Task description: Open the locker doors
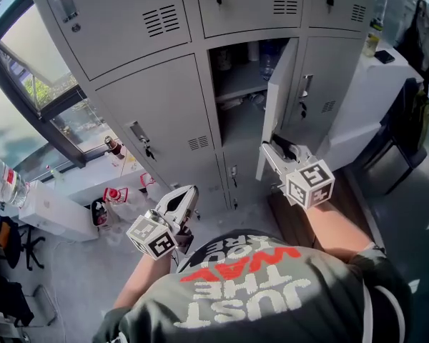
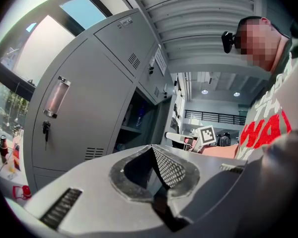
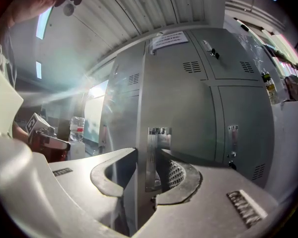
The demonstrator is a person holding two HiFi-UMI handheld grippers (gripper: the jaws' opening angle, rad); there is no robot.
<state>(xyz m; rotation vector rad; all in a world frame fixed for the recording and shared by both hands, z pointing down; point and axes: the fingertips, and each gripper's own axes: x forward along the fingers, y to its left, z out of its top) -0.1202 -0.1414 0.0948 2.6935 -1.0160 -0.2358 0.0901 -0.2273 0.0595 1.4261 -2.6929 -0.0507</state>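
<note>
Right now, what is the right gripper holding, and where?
The right gripper holds the grey metal locker door by its edge, at the silver handle plate.

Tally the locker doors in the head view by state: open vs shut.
Open door: 1
Shut doors: 6
Total: 7
The bottom row is partly hidden, so there may be more doors.

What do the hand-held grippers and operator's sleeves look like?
The left hand-held gripper and right hand-held gripper are light grey plastic with black mesh-textured pads, each carrying a white cube of black square markers. Short-sleeved grey T-shirt, red-and-white lettering.
</note>
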